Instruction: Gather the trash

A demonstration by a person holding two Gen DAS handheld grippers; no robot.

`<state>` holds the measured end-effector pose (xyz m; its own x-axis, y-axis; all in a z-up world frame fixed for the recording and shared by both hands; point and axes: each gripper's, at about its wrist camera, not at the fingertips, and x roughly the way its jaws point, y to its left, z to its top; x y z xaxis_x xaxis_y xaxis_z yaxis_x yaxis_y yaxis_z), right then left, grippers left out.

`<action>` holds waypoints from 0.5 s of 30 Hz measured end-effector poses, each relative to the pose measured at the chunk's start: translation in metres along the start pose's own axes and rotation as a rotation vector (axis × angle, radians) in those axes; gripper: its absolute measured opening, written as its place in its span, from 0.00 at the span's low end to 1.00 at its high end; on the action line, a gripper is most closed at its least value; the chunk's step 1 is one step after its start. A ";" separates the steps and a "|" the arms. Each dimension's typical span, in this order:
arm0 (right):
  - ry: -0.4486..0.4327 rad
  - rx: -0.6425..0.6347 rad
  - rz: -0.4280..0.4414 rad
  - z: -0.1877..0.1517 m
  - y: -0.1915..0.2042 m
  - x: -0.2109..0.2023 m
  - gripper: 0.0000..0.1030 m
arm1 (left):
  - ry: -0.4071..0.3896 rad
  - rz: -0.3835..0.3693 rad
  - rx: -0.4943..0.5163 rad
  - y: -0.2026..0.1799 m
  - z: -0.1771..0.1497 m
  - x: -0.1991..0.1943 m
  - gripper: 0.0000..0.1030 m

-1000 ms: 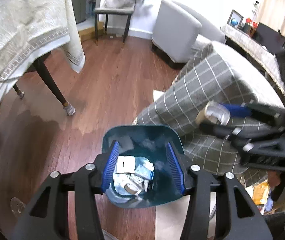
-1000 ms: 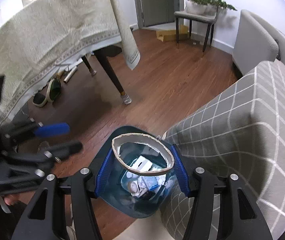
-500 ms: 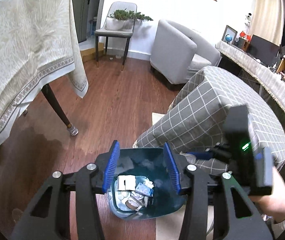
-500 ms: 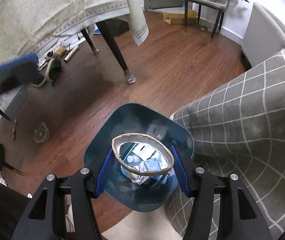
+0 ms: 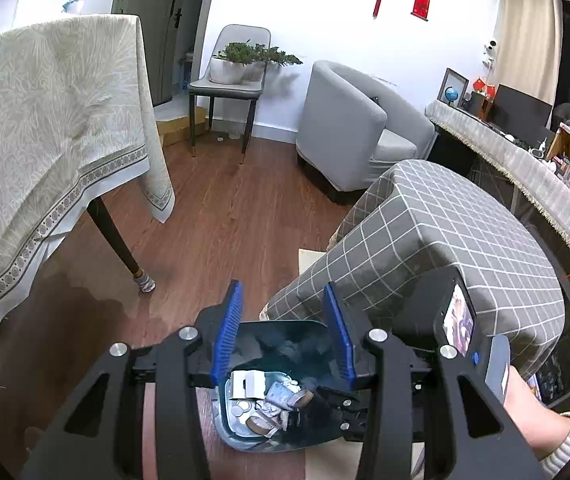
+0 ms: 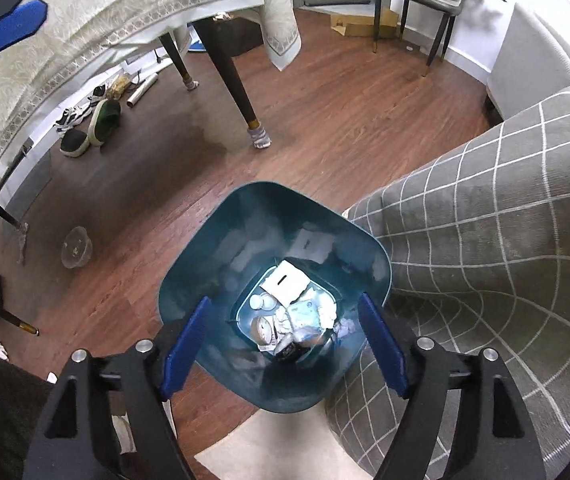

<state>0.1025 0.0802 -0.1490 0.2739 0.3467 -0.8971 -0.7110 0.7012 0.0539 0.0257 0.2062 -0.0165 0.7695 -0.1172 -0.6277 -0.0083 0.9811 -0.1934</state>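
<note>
Lower left of the right wrist view, a clear bowl (image 6: pixel 77 247) lies on the floor, probably next. Centre, the teal bin (image 6: pixel 221 232) holds the trash (image 6: pixel 293 312). Right gripper (image 6: pixel 283 350) hangs spread and empty; left gripper (image 5: pixel 287 330) is too. I'd lift clear of the rim before swinging away.

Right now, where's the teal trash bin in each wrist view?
Left wrist: trash bin at bottom centre, partly hidden behind the open left claw.
Right wrist: bin at lower centre, seen from above, under the open, empty right claw.
Shared landmark: the grey checked sofa beside the bin.
</note>
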 end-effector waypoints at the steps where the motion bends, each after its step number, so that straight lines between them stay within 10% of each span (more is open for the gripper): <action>1: -0.011 0.000 0.003 0.000 0.001 -0.004 0.74 | -0.004 0.002 0.000 -0.001 0.001 -0.001 0.42; 15: -0.308 0.003 -0.053 0.001 -0.011 -0.097 0.82 | -0.059 0.062 0.011 -0.022 0.013 -0.018 0.79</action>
<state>0.0847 0.0396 -0.0618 0.4942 0.4821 -0.7234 -0.6886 0.7250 0.0128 0.0202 0.1890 0.0089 0.8038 -0.0475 -0.5930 -0.0503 0.9878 -0.1473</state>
